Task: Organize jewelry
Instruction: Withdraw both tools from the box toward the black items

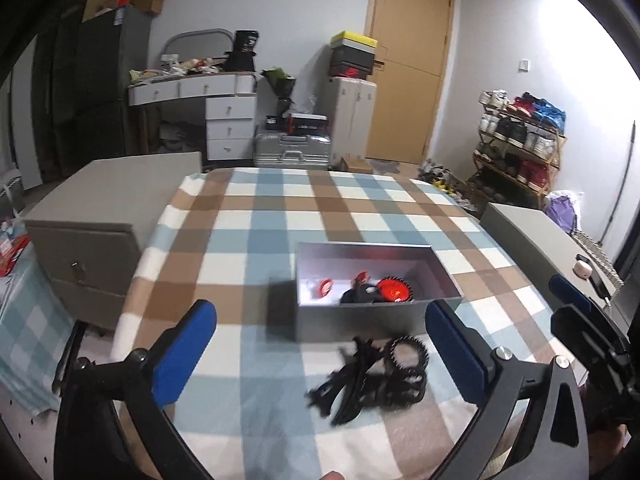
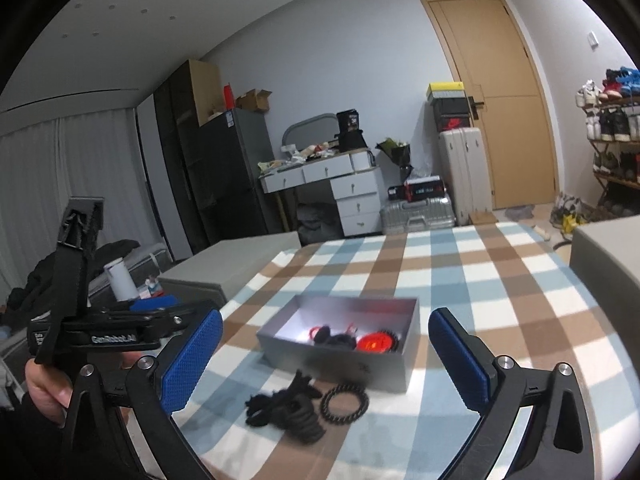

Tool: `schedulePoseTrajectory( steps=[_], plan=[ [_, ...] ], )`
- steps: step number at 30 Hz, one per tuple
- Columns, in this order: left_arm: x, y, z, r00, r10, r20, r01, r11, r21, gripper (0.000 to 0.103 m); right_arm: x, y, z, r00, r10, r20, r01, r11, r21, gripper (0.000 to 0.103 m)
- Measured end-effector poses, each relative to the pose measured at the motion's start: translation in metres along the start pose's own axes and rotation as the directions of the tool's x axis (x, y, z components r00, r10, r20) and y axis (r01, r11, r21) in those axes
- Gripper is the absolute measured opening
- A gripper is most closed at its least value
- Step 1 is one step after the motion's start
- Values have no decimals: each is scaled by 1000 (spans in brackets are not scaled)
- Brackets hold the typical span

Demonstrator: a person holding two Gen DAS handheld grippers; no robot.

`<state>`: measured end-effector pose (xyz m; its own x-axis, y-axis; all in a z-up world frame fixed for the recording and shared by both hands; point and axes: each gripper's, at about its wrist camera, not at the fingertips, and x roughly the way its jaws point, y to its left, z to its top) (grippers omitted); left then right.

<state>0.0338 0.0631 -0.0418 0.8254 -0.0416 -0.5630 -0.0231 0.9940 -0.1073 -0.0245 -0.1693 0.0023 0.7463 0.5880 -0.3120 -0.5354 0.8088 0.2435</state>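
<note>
The left gripper point(image 1: 320, 340) and right gripper point(image 2: 326, 354) both gape wide, holding nothing, tilted down over the checked cloth point(image 2: 460, 264). A grey box point(image 2: 340, 344), long axis running left-right, holds red and black pieces. Just nearer lies a black hair-tie pile point(image 2: 286, 410) and a coil ring point(image 2: 345, 399).

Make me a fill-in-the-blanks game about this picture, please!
1. The grey box sits on a checked ____.
2. The round bright thing inside the box is coloured ____.
3. The pile of black hair ties lies ____ the box, on the cloth.
4. Both the left gripper and the right gripper have their jaws ____.

Missing words: tablecloth; red; outside; open
</note>
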Motion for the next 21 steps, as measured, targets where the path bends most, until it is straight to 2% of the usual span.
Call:
schedulePoseTrajectory(
  steps=[3, 8, 15, 21],
  plan=[
    [-6, 3, -10, 999, 42, -1, -42, 999, 11, 102, 1, 4, -12, 999, -9, -33, 9, 1000, -8, 103],
    [-17, 16, -30, 996, 90, -2, -90, 994, -57, 102, 12, 7, -32, 992, 3, -127, -2, 1000, 6, 103],
    [-21, 27, -46, 992, 115, -42, -118, 990, -73, 102, 39, 4, -60, 965, 15, -263, -6, 999, 36, 103],
    [-16, 42, -57, 991, 108, -83, -116, 988, -103, 102, 65, 12, -73, 937, 77, -341, -59, 996, 63, 100]
  ],
)
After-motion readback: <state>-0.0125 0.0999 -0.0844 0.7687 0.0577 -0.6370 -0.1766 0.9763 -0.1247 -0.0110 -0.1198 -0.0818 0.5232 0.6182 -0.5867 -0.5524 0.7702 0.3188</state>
